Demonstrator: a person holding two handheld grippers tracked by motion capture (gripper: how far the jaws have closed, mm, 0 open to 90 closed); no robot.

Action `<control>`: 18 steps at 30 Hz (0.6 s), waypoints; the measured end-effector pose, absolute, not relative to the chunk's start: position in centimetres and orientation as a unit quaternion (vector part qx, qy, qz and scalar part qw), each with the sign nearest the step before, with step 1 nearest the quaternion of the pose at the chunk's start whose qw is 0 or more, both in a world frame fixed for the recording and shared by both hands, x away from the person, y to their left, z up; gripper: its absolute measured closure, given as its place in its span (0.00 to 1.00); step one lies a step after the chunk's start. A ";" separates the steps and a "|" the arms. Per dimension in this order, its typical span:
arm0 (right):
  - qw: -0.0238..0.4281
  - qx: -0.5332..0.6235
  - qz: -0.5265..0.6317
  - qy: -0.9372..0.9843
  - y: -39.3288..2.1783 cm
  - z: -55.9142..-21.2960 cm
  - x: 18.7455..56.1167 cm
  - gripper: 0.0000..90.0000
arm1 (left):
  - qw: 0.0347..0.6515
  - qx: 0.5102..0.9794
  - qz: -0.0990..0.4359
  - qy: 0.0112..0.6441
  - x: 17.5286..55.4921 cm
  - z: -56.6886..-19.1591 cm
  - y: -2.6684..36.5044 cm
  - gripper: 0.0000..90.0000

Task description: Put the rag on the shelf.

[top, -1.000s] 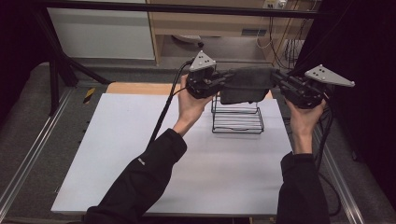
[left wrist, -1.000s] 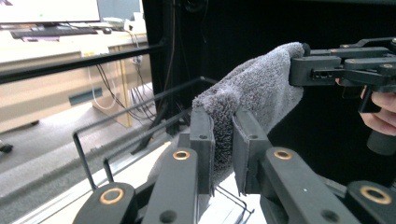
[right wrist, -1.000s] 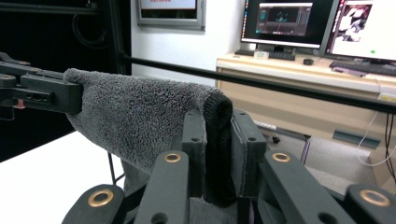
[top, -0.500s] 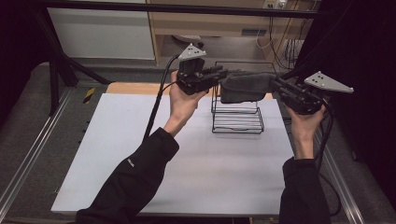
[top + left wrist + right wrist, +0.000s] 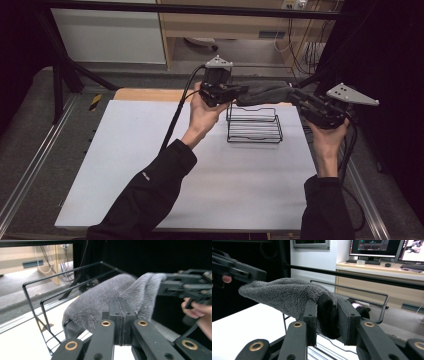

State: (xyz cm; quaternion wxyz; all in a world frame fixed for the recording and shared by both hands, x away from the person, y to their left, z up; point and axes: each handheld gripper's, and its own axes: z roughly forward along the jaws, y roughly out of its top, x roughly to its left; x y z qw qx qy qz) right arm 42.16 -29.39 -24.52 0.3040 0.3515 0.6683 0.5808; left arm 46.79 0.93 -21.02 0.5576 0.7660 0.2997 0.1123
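Holding: you have a grey fleece sock point(image 5: 265, 91) stretched between your two grippers, above the black wire rack point(image 5: 254, 124).
Left gripper point(image 5: 239, 92): its fingers point(image 5: 115, 312) are pressed together, having just closed further; in the left gripper view they meet in one seam with the sock lying right behind them. In the high view they pinch the sock's left end.
Right gripper point(image 5: 296, 96): its fingers point(image 5: 311, 315) pinch the sock's darker cuff end, which bulges between them; they have just eased apart a little, yet the pads press on the fabric on both sides.
Sock: in the air, roughly level, over the far edge of the rack; one end at each gripper, the middle sagging slightly toward the top wires.
Rack: standing on the white desk point(image 5: 150, 165), toward its far right part, between your two hands.
Your hands: the left hand point(image 5: 205, 112) is raised left of the rack, the right hand point(image 5: 327, 137) at its right.
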 end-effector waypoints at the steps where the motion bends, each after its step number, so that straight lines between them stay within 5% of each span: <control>1: 0.300 0.351 0.580 0.671 -29.4 -24.5 42.1 0.74 | 0.555 0.768 0.115 0.298 46.7 -21.2 0.9 0.99; 11: 0.289 0.341 0.586 0.676 -28.8 -23.2 41.1 0.45 | 0.536 0.783 0.111 0.295 46.7 -23.5 0.9 0.99; 13: 0.290 0.340 0.587 0.676 -28.5 -23.0 41.3 0.51 | 0.531 0.786 0.115 0.296 46.8 -24.0 0.8 0.99; 18: 0.267 0.366 0.558 0.695 -27.7 -23.9 42.3 0.89 | 0.520 0.791 0.118 0.299 47.0 -25.3 0.5 0.99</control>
